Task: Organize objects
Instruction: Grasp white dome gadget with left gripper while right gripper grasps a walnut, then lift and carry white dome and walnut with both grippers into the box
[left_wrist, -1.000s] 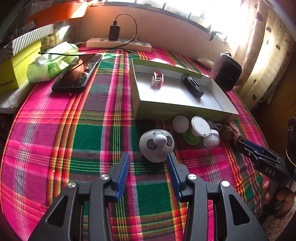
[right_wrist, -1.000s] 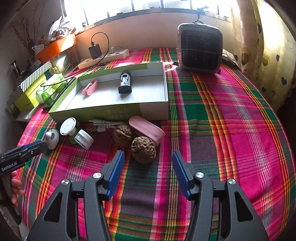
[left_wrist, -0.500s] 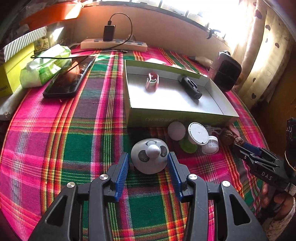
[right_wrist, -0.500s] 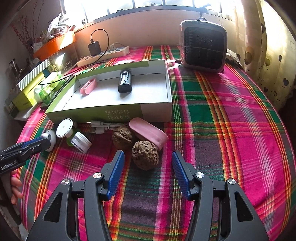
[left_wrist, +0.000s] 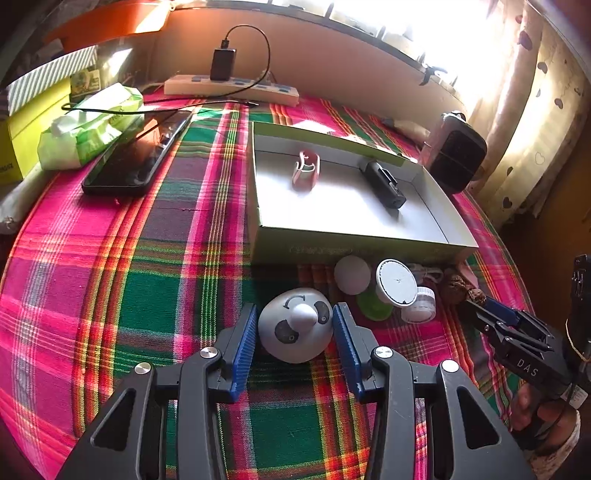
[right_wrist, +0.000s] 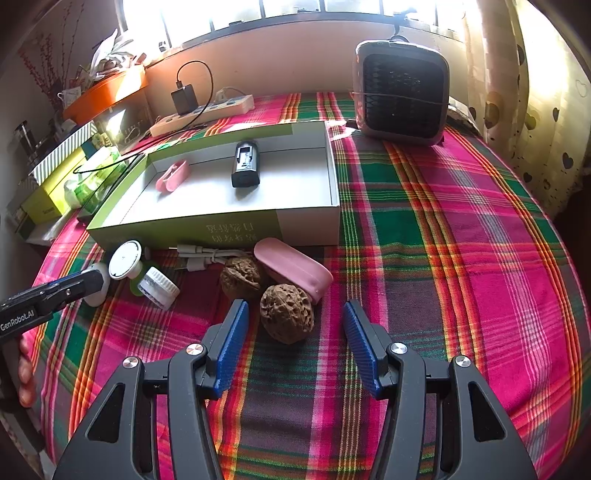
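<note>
Closing around the grey panda-faced toy (left_wrist: 295, 326), the left gripper (left_wrist: 295, 339) has fingers just beside it; the right gripper (right_wrist: 295, 343) stands apart near a walnut (right_wrist: 286, 314).

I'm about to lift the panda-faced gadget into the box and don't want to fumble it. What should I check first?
1. Panda gadget sits between the left gripper pads, whose jaws have just been closing: ok.
2. Pads pressing it: cannot tell.
3. Free floor in box: ok.
4. White ball nearby, apart from the gadget: ok.
5. Right gripper open around walnut, off to the side: ok.
</note>
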